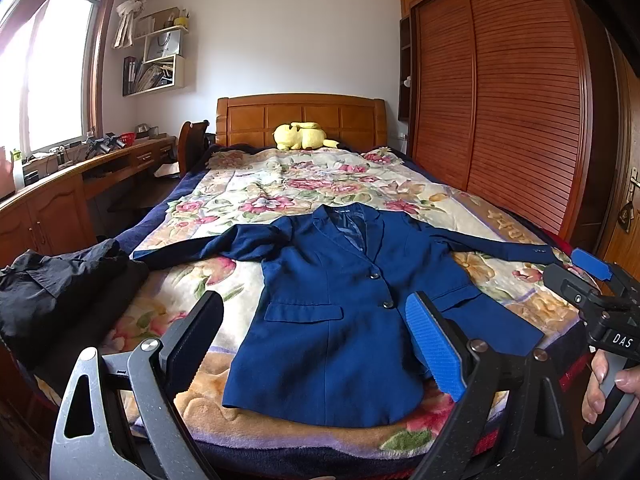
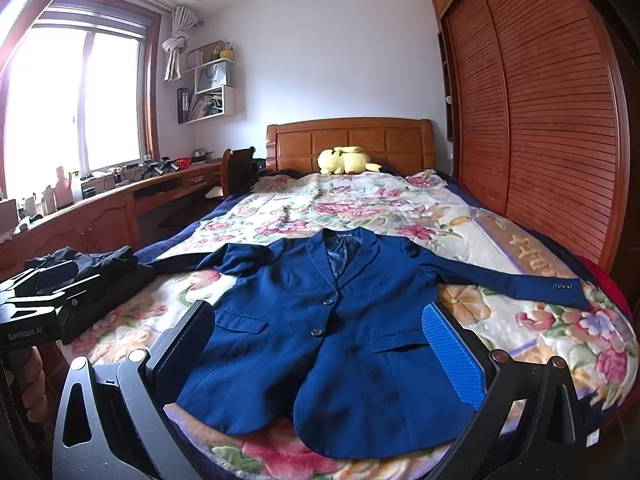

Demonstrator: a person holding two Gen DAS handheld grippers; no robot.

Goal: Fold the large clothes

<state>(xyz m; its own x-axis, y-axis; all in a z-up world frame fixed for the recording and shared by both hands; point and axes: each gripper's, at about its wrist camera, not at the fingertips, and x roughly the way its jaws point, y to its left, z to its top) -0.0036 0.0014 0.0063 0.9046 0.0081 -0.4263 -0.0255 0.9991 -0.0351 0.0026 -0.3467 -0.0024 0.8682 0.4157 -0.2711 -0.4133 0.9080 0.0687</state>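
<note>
A navy blue suit jacket (image 1: pixel 340 312) lies flat, front up and buttoned, on the floral blanket (image 1: pixel 256 188) of the bed, sleeves spread to both sides. It also shows in the right wrist view (image 2: pixel 344 340). My left gripper (image 1: pixel 316 344) is open and empty, held above the foot of the bed before the jacket's hem. My right gripper (image 2: pixel 324 356) is open and empty too, before the hem. The right gripper's body shows at the right edge of the left wrist view (image 1: pixel 592 288).
A pile of black clothes (image 1: pixel 60 292) lies at the bed's left front corner. A yellow plush toy (image 1: pixel 304 136) sits by the wooden headboard (image 1: pixel 300 116). A wooden desk (image 1: pixel 60 196) runs along the left; a louvred wardrobe (image 1: pixel 500 100) stands on the right.
</note>
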